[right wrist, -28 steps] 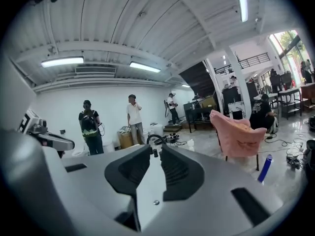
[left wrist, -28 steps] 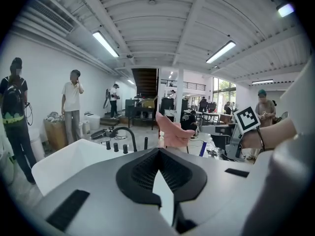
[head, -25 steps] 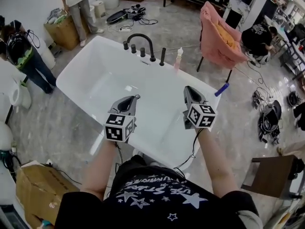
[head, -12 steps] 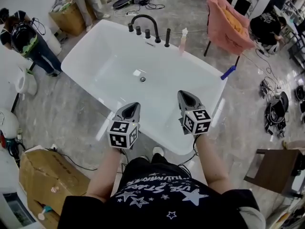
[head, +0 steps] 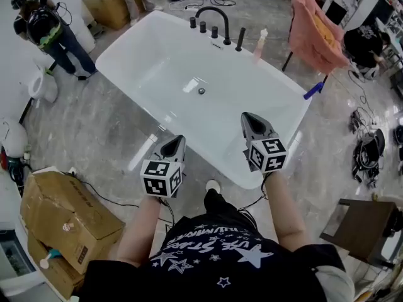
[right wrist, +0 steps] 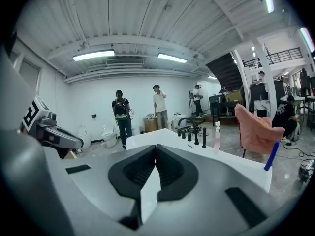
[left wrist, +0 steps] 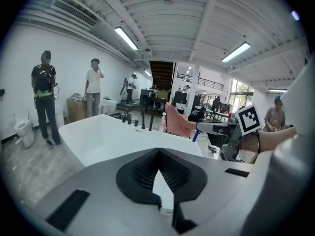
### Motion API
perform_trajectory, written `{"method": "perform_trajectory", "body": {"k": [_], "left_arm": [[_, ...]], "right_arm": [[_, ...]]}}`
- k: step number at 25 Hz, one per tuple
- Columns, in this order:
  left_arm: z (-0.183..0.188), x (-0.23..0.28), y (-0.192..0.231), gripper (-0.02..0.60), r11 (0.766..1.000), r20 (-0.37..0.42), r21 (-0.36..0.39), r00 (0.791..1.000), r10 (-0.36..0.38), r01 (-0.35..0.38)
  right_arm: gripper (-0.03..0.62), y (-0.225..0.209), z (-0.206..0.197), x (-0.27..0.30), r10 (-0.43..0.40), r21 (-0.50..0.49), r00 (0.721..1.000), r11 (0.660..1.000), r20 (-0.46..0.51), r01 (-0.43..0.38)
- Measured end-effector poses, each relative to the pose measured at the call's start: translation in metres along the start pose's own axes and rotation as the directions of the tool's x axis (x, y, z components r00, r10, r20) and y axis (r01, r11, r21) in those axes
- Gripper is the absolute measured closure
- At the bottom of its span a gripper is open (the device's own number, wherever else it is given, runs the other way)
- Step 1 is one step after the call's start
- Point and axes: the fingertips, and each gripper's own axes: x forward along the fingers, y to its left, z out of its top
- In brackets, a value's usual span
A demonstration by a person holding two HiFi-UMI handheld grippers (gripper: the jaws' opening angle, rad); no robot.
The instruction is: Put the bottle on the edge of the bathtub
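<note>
My left tongs (head: 179,139) and right tongs (head: 247,116) are both clenched tight with nothing in them. I hold them over the near end of the white bathtub (head: 145,68). The pink bottle (head: 260,43) already stands on the far rim at about one o'clock, just beside the black tap (head: 214,14). So I think the job is done. To move it, I would have to step closer and open my tongs. Cardboard boxes (head: 63,212) sit at eight o'clock. A blue thing (head: 313,91) pokes up by the rim at two. A pink chair (head: 315,30) stands past the tub.
</note>
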Motion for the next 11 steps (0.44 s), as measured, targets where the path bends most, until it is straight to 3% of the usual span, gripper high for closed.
{"method": "perform_trajectory", "body": {"k": [5, 11], "left_arm": [[-0.030, -0.069, 0.019, 0.566, 0.998, 0.021, -0.033, 0.998, 0.061, -0.061], [-0.077, -0.155, 0.019, 0.566, 0.996, 0.038, -0.053, 0.997, 0.070, -0.068]], "right_arm": [[0.577, 0.062, -0.019, -0.031, 0.033, 0.004, 0.999, 0.999, -0.005, -0.033], [0.577, 0.145, -0.045, -0.083, 0.064, -0.003, 0.998, 0.998, 0.000, -0.064]]}}
